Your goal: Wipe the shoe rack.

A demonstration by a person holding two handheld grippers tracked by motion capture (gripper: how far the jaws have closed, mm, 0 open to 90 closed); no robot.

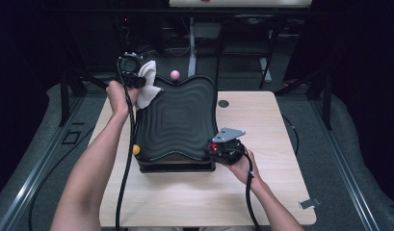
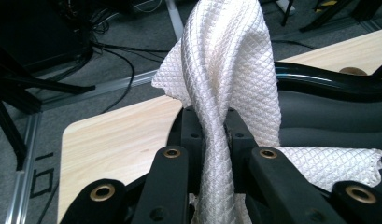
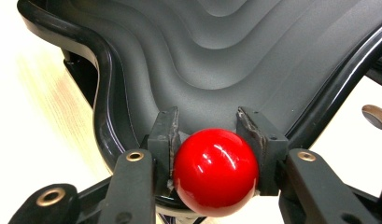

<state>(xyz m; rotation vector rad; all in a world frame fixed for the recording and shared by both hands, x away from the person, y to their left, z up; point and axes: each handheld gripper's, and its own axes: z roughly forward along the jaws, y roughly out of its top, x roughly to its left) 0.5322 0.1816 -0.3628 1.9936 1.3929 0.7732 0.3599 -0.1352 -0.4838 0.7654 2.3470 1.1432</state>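
Forearms outstretched, left hand-held gripper (image 2: 212, 126) pinching cloth (image 2: 226, 70), right hand-held gripper (image 3: 207, 135) clamping red ball (image 3: 215, 171)

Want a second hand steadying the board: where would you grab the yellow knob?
Take the yellow knob across its round sides, coming in from the left of the board. It juts out past the near-left corner, so the table beside it gives the jaws room; the right gripper already clamps the red knob.

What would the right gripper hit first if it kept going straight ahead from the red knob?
Likely the black tray: the right gripper, shut on the red knob, points across its ridged surface, though depth is hard to judge.
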